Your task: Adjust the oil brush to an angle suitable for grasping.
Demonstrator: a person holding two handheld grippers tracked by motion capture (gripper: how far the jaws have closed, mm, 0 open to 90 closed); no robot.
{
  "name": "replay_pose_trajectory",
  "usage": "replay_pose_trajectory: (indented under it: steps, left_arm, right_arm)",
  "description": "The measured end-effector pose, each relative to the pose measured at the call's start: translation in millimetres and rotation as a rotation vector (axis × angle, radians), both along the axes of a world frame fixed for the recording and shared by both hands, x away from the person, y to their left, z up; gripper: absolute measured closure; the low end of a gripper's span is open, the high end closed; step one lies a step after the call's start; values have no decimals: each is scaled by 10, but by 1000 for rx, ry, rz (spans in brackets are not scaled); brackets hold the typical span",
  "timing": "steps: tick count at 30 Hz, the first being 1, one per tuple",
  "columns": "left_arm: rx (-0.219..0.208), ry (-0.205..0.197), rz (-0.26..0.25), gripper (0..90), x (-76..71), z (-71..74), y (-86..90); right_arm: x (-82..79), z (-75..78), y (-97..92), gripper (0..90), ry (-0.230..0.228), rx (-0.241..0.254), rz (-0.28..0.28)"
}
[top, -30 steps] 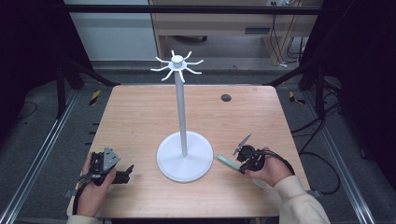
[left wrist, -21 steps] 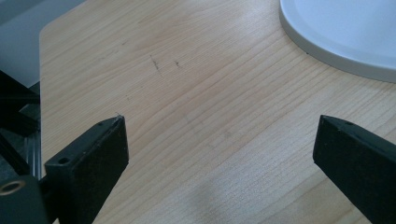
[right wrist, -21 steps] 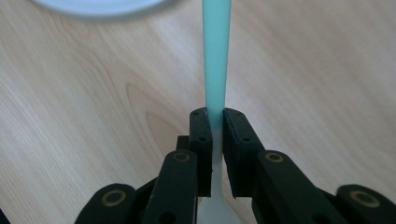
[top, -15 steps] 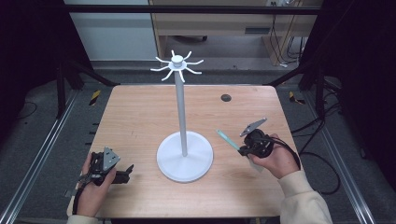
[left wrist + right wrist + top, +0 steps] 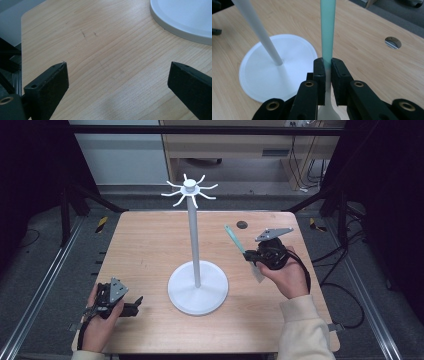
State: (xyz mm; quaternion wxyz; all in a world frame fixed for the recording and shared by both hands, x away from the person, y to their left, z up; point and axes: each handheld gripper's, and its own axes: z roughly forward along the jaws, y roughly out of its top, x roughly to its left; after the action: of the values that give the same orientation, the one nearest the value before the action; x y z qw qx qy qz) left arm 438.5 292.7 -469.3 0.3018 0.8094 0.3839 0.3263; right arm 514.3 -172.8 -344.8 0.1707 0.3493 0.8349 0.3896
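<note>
A white stand (image 5: 196, 270) with a round base (image 5: 262, 75) and hooked arms (image 5: 189, 190) at its top rises from the middle of the wooden table (image 5: 150, 245). My right gripper (image 5: 252, 256) is raised to the right of the pole and is shut on a utensil with a pale green handle (image 5: 232, 237) and a white end (image 5: 257, 273). In the right gripper view the green handle (image 5: 328, 27) stands up from between the jaws. My left gripper (image 5: 134, 306) lies low at the table's front left, open, with bare wood (image 5: 112, 72) between its jaws.
A small round hole (image 5: 242, 224) sits in the table at the back right. Dark frame rails run along both sides, and cables trail off the right edge. The stand's base rim (image 5: 180, 27) lies just beyond my left gripper.
My right gripper has lifted the utensil off the table beside the base and carried it up and toward the back right. The left gripper has stayed put.
</note>
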Motion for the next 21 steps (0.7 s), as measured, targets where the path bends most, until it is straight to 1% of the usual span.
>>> replay_pose_trajectory:
  steps: [2, 3, 5, 7, 8, 9, 11, 12, 15, 16, 19, 21]
  left_arm:
    - [-3, 0, -2, 29, 1, -1, -2]
    - [-3, -1, -2, 29, 1, -1, -4]
    - [-7, -5, 0, 29, 1, -1, -11]
    - [-5, -5, -1, 29, -2, 2, -15]
    - [1, -3, -4, 29, -3, 6, -13]
    - [0, -4, -4, 29, -3, 7, -15]
    - [0, -4, -5, 29, -3, 8, -14]
    - [-1, -3, -5, 29, -2, 7, -13]
    - [-2, -3, -6, 29, -3, 10, -10]
    - [-3, -4, -6, 29, -3, 11, -9]
    - [-3, -3, -8, 29, -3, 11, -12]
    - [-3, -4, -8, 29, -2, 10, -13]
  right_arm:
    - [-21, 18, -4, 825, -14, -14, -15]
    - [-49, 19, -24, 825, -30, -1, -27]
    - [-63, 20, -40, 825, -35, 4, -34]
    - [-80, 12, -65, 825, -52, 16, -44]
    - [-95, 5, -78, 825, -72, 28, -52]
    - [-95, 5, -78, 825, -72, 28, -52]
    - [-107, -3, -77, 825, -96, 35, -60]
    - [-119, -10, -65, 825, -112, 48, -63]
    - [-144, -10, -36, 825, -139, 66, -64]
    - [-144, -10, -36, 825, -139, 66, -64]
    - [-184, 7, 4, 825, -154, 92, -58]
    - [-194, 17, 22, 825, -159, 93, -55]
